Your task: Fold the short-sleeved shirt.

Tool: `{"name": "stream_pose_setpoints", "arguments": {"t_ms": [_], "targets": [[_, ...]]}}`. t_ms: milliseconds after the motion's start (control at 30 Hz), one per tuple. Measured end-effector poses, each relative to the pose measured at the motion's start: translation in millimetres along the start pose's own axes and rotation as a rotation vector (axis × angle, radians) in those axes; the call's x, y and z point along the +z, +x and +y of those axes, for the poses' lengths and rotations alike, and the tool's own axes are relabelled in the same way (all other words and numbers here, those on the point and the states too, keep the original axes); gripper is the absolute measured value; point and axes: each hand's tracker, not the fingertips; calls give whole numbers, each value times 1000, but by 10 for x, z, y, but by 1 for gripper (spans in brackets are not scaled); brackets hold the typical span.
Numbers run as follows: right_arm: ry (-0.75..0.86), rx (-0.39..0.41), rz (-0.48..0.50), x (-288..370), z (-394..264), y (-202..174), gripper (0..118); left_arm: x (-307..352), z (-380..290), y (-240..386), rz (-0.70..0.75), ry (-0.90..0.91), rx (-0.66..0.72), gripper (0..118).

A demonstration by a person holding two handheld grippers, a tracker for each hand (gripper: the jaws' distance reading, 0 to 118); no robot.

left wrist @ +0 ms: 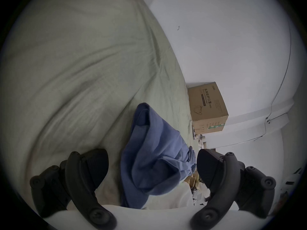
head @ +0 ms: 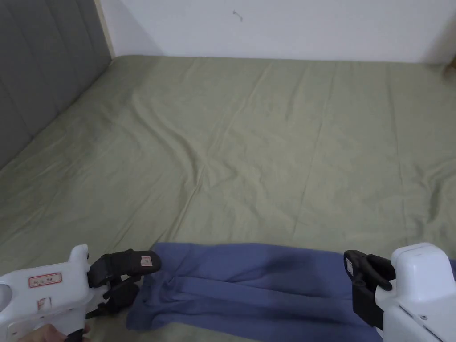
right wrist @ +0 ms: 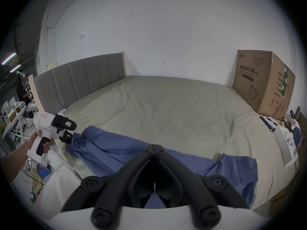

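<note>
Green bedsheet (head: 267, 147); blue shirt (head: 249, 285) bunched; my left gripper (left wrist: 152, 167) spread, should pinch one edge layer; right gripper (right wrist: 154, 148) pressed together, empty.

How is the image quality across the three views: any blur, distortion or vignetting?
Head view: even soft light, sharp, no distortion. Left gripper view: fisheye with dark corners; the green bedsheet is streaked with motion blur, the blue shirt softer. Right gripper view: fisheye, dark rim, otherwise sharp.
</note>
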Motion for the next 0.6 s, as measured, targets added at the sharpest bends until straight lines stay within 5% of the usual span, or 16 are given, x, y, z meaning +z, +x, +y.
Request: {"name": "stream_pose_setpoints", "arguments": {"t_ms": [133,167,233,333,467,600], "targets": [[-8,4,9,-11,25,-16,0,-162,-69,149,-36,-43,-50,103],[-7,0,13,-12,25,-18,0,-223,-70,134,-49,-59,-36,82],[-7,-11,22,-18,29,-18,0,-496,-200,125,-4,-156,52,5],[-13,-10,21,0,20,-2,0,-498,-276,195,-56,-122,6,5],[-5,-6,-1,116,-19,148,0,-299,-268,442,53,-91,-45,5],[-6,-121,-6,199,-66,396,0,-174,-216,748,99,-20,-138,5]]}}
